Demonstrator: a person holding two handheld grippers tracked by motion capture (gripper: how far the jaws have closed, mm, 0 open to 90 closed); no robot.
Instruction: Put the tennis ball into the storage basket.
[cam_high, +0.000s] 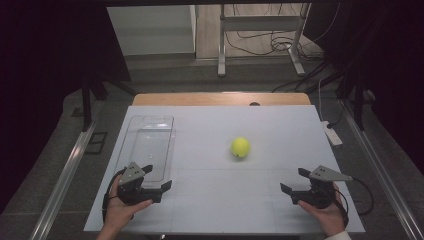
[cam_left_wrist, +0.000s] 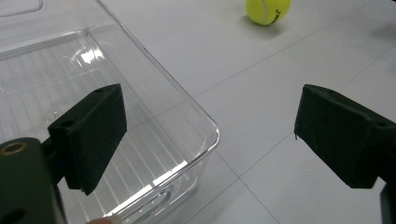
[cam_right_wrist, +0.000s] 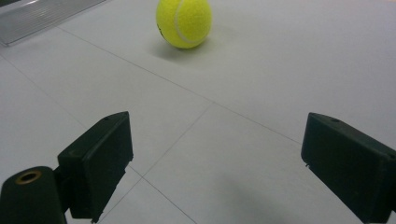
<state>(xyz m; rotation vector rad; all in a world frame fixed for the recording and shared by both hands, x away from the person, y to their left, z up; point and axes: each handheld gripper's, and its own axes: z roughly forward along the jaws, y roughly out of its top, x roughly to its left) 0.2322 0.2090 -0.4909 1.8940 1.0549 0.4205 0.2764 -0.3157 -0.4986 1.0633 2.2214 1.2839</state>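
Both claws, left (cam_high: 157, 178) and right (cam_high: 294, 181), are held released; the clear tray (cam_high: 148, 145) is laid lengthwise away from the person beside a tennis ball (cam_high: 240, 147).

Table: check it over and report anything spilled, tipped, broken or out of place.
Nothing stands out. The tennis ball sits alone on the white table, intact. The clear tray lies flat and empty at the left. Left gripper and right gripper are both open, holding nothing.
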